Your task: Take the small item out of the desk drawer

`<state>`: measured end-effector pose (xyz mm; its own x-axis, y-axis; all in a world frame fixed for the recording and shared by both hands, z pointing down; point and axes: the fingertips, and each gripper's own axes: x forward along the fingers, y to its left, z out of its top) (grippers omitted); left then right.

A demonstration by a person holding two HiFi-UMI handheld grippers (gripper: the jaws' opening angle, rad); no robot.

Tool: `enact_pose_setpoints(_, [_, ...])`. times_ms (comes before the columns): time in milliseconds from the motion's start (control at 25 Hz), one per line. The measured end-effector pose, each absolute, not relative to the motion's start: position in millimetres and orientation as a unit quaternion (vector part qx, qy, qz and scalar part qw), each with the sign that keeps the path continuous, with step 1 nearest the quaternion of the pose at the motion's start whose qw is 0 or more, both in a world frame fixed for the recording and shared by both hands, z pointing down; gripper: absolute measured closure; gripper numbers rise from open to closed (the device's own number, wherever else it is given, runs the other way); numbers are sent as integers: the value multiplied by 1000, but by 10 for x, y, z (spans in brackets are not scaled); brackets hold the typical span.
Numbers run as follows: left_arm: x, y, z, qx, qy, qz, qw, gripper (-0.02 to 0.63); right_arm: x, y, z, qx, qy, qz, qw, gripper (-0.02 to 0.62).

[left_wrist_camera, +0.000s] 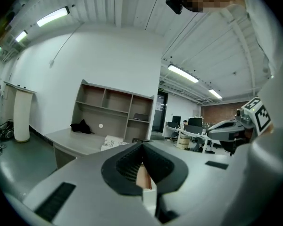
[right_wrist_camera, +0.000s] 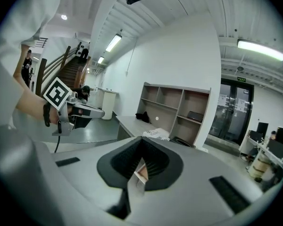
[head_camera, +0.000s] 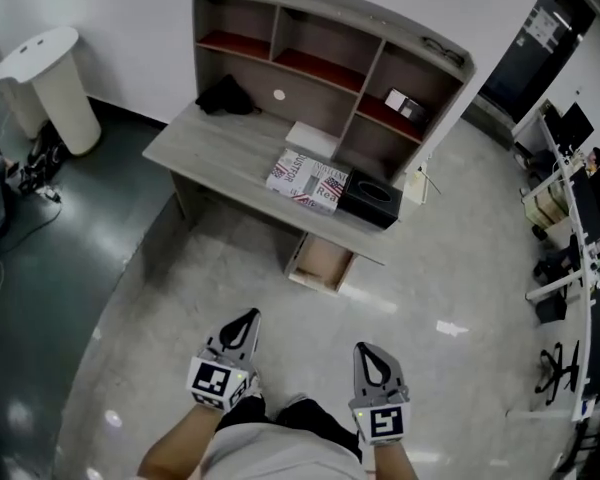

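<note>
Both left tool (head_camera: 247, 319) and right tool (head_camera: 366, 350) are clenched empty, well short of the open drawer (head_camera: 322, 260).

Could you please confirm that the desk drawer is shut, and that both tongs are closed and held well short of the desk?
Not quite: the drawer is pulled open under the desk, as the head view shows. The rest holds: the left tongs and right tongs are closed and held well short of the desk.

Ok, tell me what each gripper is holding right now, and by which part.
Nothing. The left gripper and the right gripper both have their jaws shut with nothing between them, and both are well short of the open drawer.
</note>
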<state>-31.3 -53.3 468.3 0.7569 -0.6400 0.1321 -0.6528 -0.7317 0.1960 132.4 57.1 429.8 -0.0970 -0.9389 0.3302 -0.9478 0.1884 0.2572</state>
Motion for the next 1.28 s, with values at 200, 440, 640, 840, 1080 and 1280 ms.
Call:
enact_pose_setpoints(200, [-99,-827,4830,928,-347,38,133,588,1603,437,4526,643,-731,35,226,572])
enact_pose_setpoints(440, [76,-1010,4841,917,-373,59,127,588,1897,123,4825,616,-747,44,244,572])
enact_pose_setpoints(640, [51,-1108,4996,906,-397,79,123,588,2025,-209,5124,589,-763,36,264,572])
enact_pose_setpoints(840, [59,-1112,5291,890,-419,92,154,588,2119,-523,5552,569,-766,39,296,572])
enact_pose_setpoints(1080, [92,-1113,5618,872,-442,98,187,588,2140,-791,6384,516,-779,44,353,571])
enact_pose_setpoints(1280, [51,-1067,5882,863,-451,111,198,588,2110,-1022,7039,483,-780,56,395,571])
